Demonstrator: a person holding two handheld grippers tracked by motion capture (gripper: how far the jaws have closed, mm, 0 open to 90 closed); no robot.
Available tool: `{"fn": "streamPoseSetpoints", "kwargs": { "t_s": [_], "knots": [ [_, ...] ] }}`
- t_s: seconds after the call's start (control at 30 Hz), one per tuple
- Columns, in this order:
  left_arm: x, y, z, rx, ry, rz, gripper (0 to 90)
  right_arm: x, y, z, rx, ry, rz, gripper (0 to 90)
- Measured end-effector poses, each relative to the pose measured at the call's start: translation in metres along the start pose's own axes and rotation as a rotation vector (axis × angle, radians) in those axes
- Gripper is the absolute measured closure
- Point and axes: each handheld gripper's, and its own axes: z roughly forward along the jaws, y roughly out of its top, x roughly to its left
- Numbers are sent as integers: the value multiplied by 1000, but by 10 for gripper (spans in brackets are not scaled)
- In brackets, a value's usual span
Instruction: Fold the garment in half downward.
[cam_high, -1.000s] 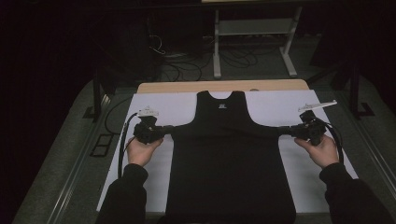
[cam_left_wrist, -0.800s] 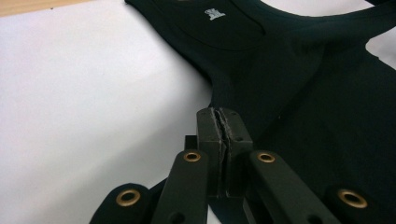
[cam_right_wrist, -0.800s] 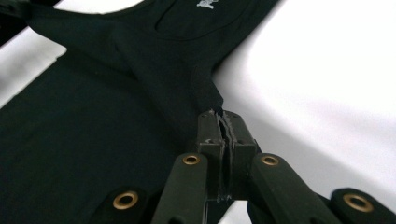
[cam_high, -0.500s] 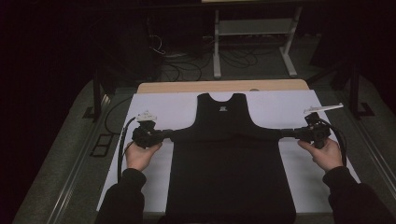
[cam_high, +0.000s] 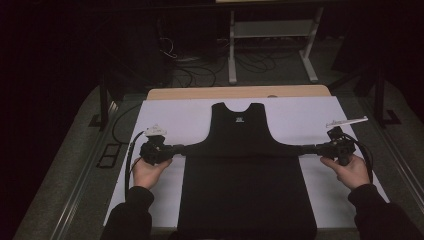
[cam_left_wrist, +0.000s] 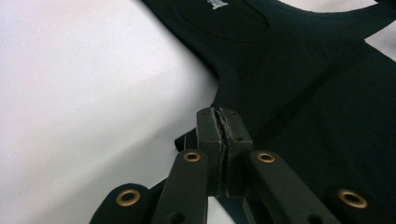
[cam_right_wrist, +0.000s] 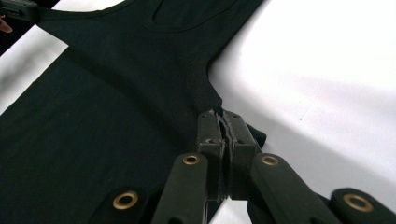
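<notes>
- High view: a black tank top (cam_high: 247, 175) lies flat on a white sheet (cam_high: 190, 117) that covers the surface, neckline away from the person, hem toward them.
- Left gripper (cam_high: 176, 149) sits at the top's left edge just below the armhole, held in the left hand (cam_high: 147, 170); its jaws are clenched on a pinch of the black cloth.
- Right gripper (cam_high: 311, 149) sits at the opposite edge at the same height, held in the right hand (cam_high: 350, 169); its jaws are likewise clamped on the fabric.
- Between the two sets of jaws the cloth runs taut in a straight line.
- Left gripper view: beyond the jaws, the armhole curves up toward a small white label (cam_left_wrist: 215, 4).
</notes>
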Motion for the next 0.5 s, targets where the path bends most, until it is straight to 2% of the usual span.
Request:
{"fn": "streamPoseSetpoints", "kwargs": {
  "t_s": [0.5],
  "knots": [
    [-4,-13,-6,5,-15,-6,874,-1,-16,4,35,13,37,858]
  ]
}}
